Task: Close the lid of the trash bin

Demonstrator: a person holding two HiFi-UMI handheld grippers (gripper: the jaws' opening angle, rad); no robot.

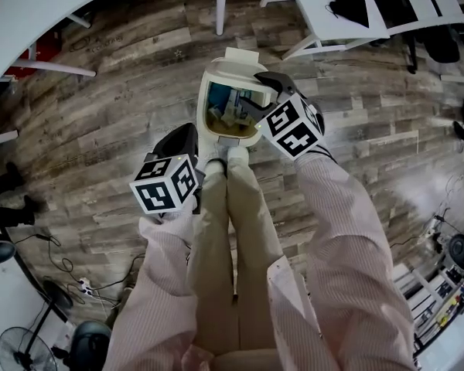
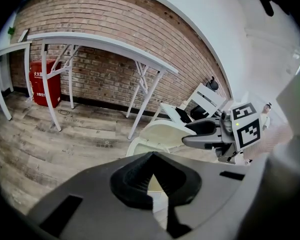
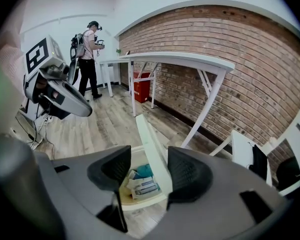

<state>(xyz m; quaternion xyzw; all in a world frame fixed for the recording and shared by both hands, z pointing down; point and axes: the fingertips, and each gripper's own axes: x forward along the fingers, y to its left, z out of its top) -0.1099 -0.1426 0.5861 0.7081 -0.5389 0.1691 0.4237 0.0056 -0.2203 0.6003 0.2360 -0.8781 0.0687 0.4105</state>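
Note:
A white trash bin (image 1: 205,99) stands on the wood floor just ahead of my feet, its lid (image 1: 246,59) raised at the far side. Inside lie teal and white packets (image 3: 140,184). My right gripper (image 1: 261,83) hovers over the bin's right rim. In the right gripper view it (image 3: 145,166) is open, and the upright lid (image 3: 152,149) runs between its jaws, close to the right pad. My left gripper (image 1: 182,137) hangs by the bin's near left corner, apart from it. Its jaws (image 2: 152,156) meet at the tips with nothing held, and the bin (image 2: 160,134) shows beyond them.
White tables (image 2: 100,44) line a brick wall (image 3: 230,59), with a red box (image 2: 42,84) under one. White chairs (image 1: 336,10) stand behind the bin. A person (image 3: 90,59) stands far off. Cables and a fan (image 1: 15,346) lie at my left.

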